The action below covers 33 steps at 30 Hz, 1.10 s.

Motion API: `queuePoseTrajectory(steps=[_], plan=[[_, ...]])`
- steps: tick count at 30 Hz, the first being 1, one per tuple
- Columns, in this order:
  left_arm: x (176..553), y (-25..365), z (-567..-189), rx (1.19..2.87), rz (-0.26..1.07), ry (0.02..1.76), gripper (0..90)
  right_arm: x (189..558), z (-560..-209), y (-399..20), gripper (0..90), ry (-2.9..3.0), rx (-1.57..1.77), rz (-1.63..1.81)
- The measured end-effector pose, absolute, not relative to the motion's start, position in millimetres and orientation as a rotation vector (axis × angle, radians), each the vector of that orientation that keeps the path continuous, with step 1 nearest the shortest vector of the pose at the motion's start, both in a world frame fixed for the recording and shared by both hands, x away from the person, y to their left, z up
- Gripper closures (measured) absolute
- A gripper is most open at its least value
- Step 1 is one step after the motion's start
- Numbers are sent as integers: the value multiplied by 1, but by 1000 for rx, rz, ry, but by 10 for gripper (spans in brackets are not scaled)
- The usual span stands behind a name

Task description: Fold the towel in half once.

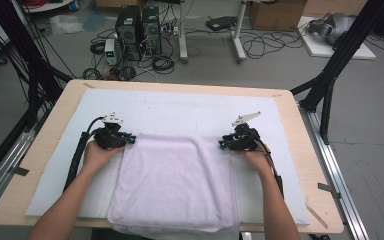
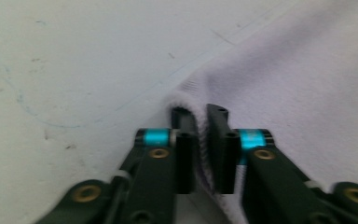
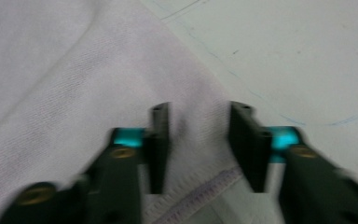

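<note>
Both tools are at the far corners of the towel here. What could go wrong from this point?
1. The right tool has a visible gap between its jaws around the pale lilac terry towel's hemmed corner, so it may lift without the cloth.
2. The left tool pinches only the corner's thin edge, which could slip out.
3. If one corner drops, the fold would probably skew, and the near edge already overhangs the light wooden table.

No readable text, label, brand, number or sign anywhere (not even on the distant boxes).
</note>
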State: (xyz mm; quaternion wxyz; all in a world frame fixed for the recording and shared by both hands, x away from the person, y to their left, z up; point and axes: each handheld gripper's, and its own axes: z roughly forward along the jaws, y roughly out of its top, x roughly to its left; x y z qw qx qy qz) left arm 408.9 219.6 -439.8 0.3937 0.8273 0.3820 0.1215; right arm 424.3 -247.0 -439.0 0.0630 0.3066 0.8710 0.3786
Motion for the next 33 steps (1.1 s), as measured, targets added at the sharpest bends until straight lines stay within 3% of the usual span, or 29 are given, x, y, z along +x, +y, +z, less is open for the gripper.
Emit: queuePoseTrajectory(steps=[1, 3, 6, 13, 20, 21, 23, 25, 33], plan=[[409, 221, -437, 2102, 326, 966, 850, 424, -438, -245, 829, 2661, 908, 1165], [408, 227, -430, 2062, 361, 972, 864, 423, -436, -238, 863, 2672, 855, 1130], [414, 230, -411, 2058, 391, 972, 869, 426, -426, -230, 869, 2658, 836, 1135], [444, 223, -336, 2022, 600, 959, 874, 448, -371, -228, 875, 2492, 848, 1132], [468, 222, -285, 1965, 675, 958, 871, 468, -312, -236, 874, 2366, 839, 1131], [470, 220, -288, 1975, 684, 975, 852, 473, -310, -235, 854, 2355, 841, 1108], [474, 223, -298, 2000, 679, 1025, 667, 480, -313, -237, 678, 2314, 898, 1103], [473, 230, -312, 1995, 661, 1040, 634, 485, -324, -242, 611, 2338, 974, 1121], [446, 258, -361, 2010, 556, 1052, 550, 465, -367, -240, 504, 2522, 1001, 1032]])
